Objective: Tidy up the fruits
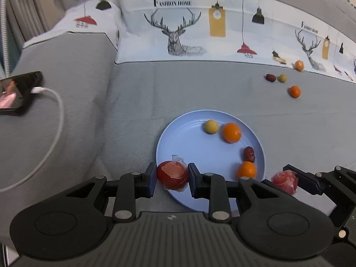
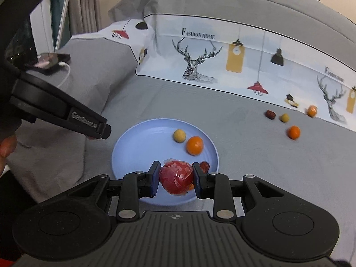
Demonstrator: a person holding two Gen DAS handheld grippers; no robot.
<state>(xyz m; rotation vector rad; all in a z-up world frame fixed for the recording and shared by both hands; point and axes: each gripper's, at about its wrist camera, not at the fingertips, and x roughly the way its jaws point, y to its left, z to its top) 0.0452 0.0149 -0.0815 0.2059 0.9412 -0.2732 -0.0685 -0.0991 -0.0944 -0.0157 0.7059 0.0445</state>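
At far left a phone (image 1: pixel 19 93) lies charging on the grey cushion, clear of our work. Next comes our left gripper (image 1: pixel 171 179), its pads clamped on a wrapped red fruit (image 1: pixel 172 174) over the near left rim of the blue plate (image 1: pixel 184 138). On the plate already sit a yellow ball (image 1: pixel 211 126), two oranges (image 1: pixel 231 132) and a date (image 1: pixel 249 154). To the right our right gripper (image 2: pixel 176 179) pinches a second red fruit (image 2: pixel 176 180) above the plate's near edge. Beyond, on the grey cover at far right, a date (image 1: pixel 270 77), a yellow ball (image 1: pixel 283 78) and two oranges (image 1: pixel 294 91) wait loose. We judge this the delivery step: next we need to lower both fruits over bare plate, avoid those already there, then open the fingers gently so nothing rolls off.
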